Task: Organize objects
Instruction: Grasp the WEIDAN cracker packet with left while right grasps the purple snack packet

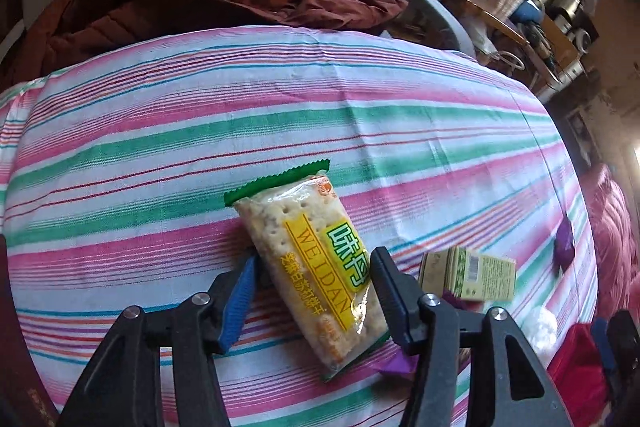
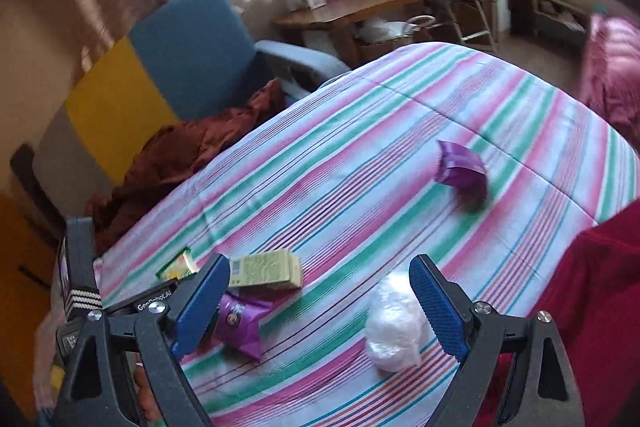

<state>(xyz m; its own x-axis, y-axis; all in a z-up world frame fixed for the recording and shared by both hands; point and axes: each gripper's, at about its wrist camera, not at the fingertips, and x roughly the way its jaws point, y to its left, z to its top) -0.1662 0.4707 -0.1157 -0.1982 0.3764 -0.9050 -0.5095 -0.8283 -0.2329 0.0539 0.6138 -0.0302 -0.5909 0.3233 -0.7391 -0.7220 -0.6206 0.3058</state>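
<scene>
- Left tongs — jaws partly apart, a cracker packet lying between them on the striped bedsheet; the pads look to stand just off its sides, so probably no grip on it.
- Just right of the left tongs: a purple wrapper, half hidden under the jaw, and a pale green box beside it.
- Right tongs — jaws wide apart, nothing held.
- Near its left jaw: a purple packet; beyond it the same green box.
- Near its right jaw: a white plastic bundle.
- Well beyond the right tongs: a second purple packet, alone.
- Progress, as judged: several items gathered near the left tongs; the far packet and the bundle remain loose.
</scene>
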